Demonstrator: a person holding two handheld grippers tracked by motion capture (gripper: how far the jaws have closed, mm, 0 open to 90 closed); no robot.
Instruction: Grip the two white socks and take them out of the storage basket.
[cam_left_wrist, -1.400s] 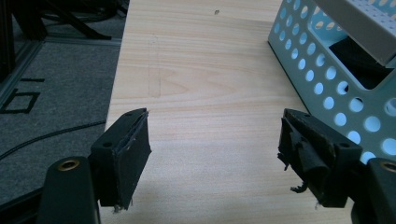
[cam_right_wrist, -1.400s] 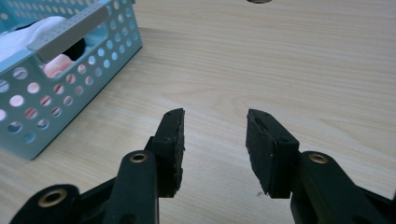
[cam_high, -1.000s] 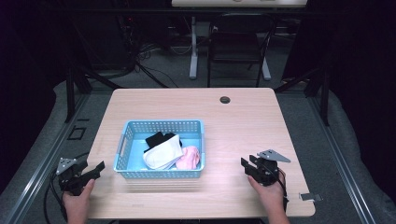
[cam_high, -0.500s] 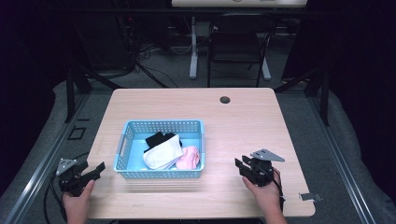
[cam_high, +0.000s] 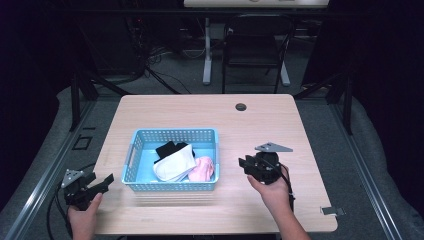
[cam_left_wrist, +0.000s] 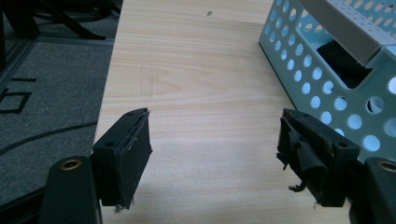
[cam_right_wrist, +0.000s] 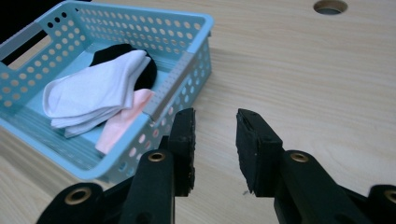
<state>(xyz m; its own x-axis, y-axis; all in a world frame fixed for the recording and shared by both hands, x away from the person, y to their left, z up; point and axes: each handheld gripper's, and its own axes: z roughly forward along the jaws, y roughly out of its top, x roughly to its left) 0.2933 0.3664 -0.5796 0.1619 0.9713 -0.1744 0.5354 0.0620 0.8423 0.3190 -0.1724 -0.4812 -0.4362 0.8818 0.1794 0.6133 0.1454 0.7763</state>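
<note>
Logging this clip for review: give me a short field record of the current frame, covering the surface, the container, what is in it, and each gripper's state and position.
surface: light wooden table with a round hole near its far edge
container: blue perforated basket, left of centre
contents: white socks on top, a black item beneath, a pink item beside them
left gripper: open wide, empty, at the table's near left corner, beside the basket
right gripper: partly open, empty, right of the basket, jaws toward it

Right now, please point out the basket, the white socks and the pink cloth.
basket (cam_high: 172, 134): high view, far rim.
white socks (cam_right_wrist: 93, 100): right gripper view, middle of the pile.
pink cloth (cam_high: 203, 168): high view, its middle.
</note>
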